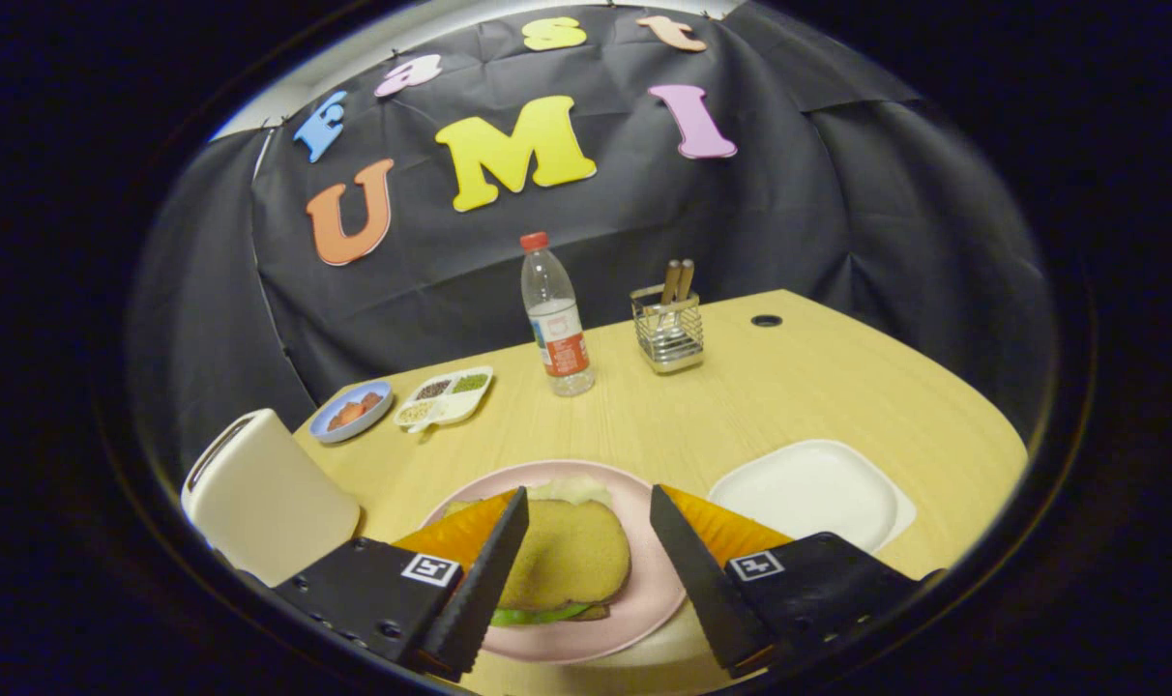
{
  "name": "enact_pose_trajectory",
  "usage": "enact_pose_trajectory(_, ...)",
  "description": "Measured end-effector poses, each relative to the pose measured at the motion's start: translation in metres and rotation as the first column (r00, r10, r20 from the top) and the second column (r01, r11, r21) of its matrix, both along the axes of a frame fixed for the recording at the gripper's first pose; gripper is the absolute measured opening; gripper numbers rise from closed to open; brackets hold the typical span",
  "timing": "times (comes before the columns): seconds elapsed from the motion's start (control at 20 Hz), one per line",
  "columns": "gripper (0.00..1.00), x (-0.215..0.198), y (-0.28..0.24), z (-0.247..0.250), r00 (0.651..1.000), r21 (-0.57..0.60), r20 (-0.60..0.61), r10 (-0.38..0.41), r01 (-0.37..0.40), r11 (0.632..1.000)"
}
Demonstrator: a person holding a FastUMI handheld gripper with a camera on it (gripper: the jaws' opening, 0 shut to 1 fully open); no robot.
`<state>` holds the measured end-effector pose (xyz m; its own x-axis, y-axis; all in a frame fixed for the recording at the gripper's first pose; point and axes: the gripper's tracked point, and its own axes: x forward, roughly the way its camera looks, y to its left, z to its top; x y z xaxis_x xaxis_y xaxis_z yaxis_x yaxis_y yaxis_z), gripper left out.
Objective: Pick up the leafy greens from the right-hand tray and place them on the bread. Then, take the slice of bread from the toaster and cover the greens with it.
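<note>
A brown bread slice (567, 556) lies on top of the leafy greens (538, 614), whose green edge peeks out beneath it, all on the pink plate (644, 590). A pale bit of food (571, 489) sits at the plate's far side. My gripper (586, 536) hovers above the plate, open, its two black fingers standing either side of the bread with nothing held. The white toaster (267, 498) stands to the left of the plate. The white tray (813, 493) to the right of the plate holds nothing.
Beyond the plate stand a water bottle (555, 319) and a wire holder with wooden-handled utensils (667, 329). A blue dish (352, 411) and a white divided dish of seeds (445, 396) sit at the back left. A cable hole (766, 320) marks the wooden table's far corner.
</note>
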<state>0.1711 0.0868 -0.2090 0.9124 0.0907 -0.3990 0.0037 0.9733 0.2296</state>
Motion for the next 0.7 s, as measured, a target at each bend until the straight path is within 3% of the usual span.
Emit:
enact_pose_trajectory(0.4,0.97,-0.078,-0.019,0.097,0.962,-0.115,0.270,-0.043,0.077,0.990)
enact_pose_trajectory(0.55,0.96,-0.109,-0.029,0.122,0.939,-0.172,0.337,-0.067,0.132,0.976)
enact_pose_trajectory(0.7,0.96,-0.140,-0.026,0.142,0.924,-0.209,0.380,-0.036,0.124,0.970)
